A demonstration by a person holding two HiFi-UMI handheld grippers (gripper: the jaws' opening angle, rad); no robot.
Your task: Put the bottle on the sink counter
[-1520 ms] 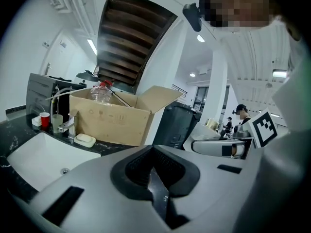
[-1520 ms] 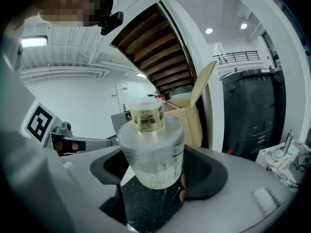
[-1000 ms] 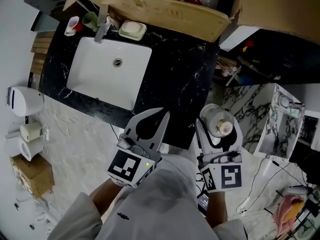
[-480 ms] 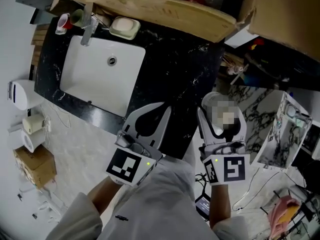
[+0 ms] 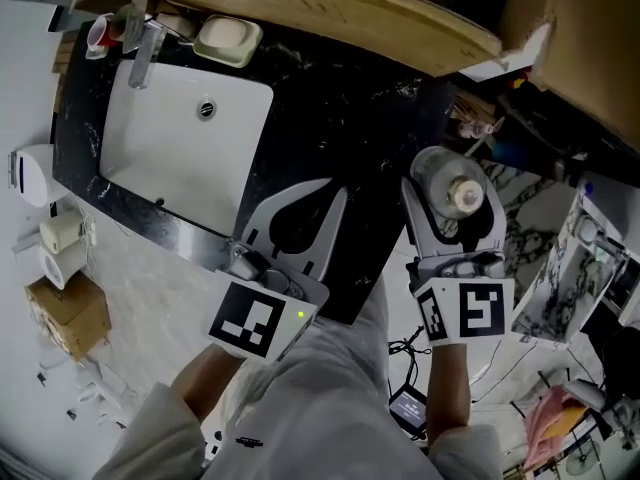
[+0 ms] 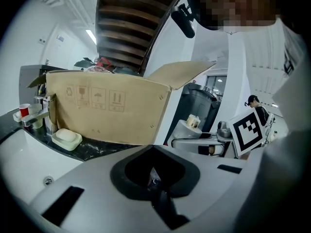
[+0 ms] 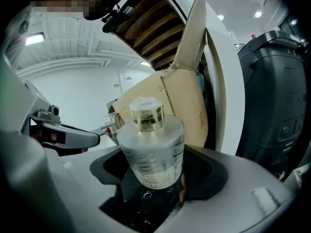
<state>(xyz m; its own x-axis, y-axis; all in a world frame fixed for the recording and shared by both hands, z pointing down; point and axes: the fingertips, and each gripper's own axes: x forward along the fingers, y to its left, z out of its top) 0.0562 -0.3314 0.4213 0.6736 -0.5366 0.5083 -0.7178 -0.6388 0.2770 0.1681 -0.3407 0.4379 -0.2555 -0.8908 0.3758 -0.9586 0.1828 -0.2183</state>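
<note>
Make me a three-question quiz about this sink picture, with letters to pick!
1. Where is the pale green soap dish? A in the rectangular sink basin; B on the black marble counter behind it; C on the floor.
2. What colour is that basin? A white; B blue; C red.
3. What is the right gripper doing? A standing open, empty; B gripping the frosted clear bottle with a pale cap; C gripping a toothbrush.
Answers: 1 B: it sits on dark stone by the metal tap. 2 A: plainly white. 3 B: its jaws clamp the bottle.
</note>
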